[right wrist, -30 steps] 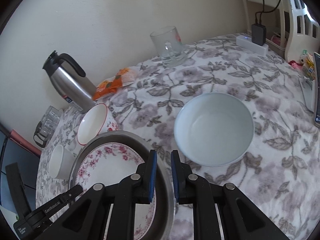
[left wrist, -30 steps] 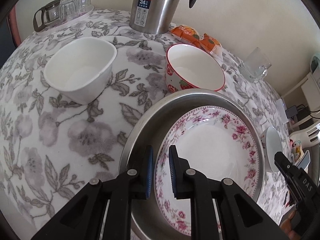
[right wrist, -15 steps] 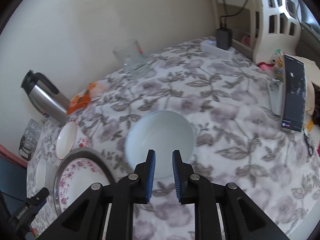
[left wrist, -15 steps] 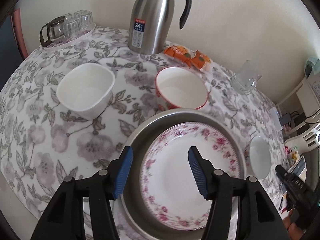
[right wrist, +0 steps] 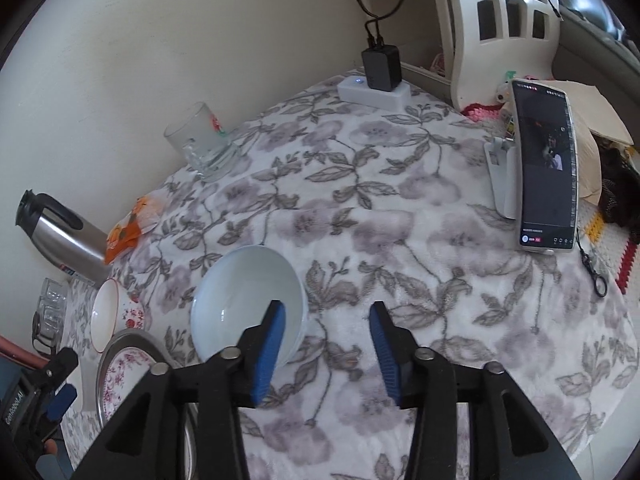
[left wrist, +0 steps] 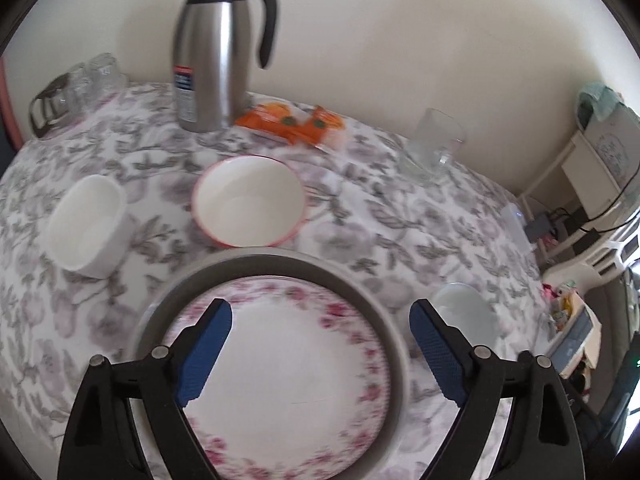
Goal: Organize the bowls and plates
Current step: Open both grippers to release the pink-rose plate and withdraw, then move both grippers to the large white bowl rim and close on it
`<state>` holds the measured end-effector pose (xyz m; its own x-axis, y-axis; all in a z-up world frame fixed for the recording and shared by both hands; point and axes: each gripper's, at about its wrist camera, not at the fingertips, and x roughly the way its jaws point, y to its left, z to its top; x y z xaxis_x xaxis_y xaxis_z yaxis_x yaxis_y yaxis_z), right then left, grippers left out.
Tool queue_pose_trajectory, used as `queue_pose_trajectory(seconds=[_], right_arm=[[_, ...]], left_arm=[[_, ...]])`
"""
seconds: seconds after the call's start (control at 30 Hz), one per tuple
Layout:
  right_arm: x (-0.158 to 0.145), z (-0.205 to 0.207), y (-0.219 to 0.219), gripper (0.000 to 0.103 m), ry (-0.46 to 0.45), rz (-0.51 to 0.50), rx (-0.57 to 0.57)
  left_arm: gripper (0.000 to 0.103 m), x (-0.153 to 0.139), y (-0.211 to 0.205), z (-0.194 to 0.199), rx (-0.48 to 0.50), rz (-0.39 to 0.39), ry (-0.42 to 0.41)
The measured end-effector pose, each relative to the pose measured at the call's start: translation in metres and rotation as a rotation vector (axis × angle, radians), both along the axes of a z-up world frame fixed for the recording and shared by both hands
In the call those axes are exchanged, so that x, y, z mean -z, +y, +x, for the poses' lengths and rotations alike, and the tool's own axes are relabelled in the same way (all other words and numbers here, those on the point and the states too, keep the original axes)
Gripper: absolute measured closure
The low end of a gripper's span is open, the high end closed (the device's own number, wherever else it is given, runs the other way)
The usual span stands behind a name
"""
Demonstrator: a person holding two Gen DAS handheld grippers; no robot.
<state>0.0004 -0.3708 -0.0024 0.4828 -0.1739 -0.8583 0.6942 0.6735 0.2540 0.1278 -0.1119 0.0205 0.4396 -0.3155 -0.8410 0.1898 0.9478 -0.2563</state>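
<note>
A pink-flowered plate (left wrist: 288, 376) lies inside a round metal tray (left wrist: 280, 264). My left gripper (left wrist: 320, 352) is open and empty above the plate. Behind the tray stand a red-rimmed bowl (left wrist: 248, 210) and a white square bowl (left wrist: 86, 226). A pale blue bowl (left wrist: 464, 312) sits to the tray's right; it also shows in the right wrist view (right wrist: 244, 300). My right gripper (right wrist: 326, 350) is open and empty, its left finger over that bowl's near rim. The plate (right wrist: 120, 372) and red-rimmed bowl (right wrist: 106, 310) show at the left there.
A steel thermos (left wrist: 216, 48), an orange snack packet (left wrist: 292, 122) and a glass mug (left wrist: 434, 146) stand along the wall. Glass cups (left wrist: 76, 84) sit at the far left. A phone on a stand (right wrist: 544, 168) and a power strip (right wrist: 374, 90) are at the table's right.
Both grippers opened wide and drew back and up. The left one let go near the plate's rim; the right one moved away from the tray, over by the pale blue bowl.
</note>
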Motion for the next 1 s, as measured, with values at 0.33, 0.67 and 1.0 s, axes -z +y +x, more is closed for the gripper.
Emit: queue_pose_trajectory(seconds=[0.33,0.67,1.0], right_arm=[[0.012,0.004,-0.008,0.029,0.041,-0.013,0.009],[0.016,0.007,-0.009,0.009,0.061,-0.034,0.012],[0.018,0.014,-0.001,0.000,0.058,-0.051,-0.007]], left_arm=[[0.005,0.010,-0.050,0.007,0.095,-0.048,0.009],[0.005,0.014,-0.058,0.019,0.112,-0.111,-0.009],[0.005,0.009,-0.049,0.029,0.131,-0.137,-0.007]])
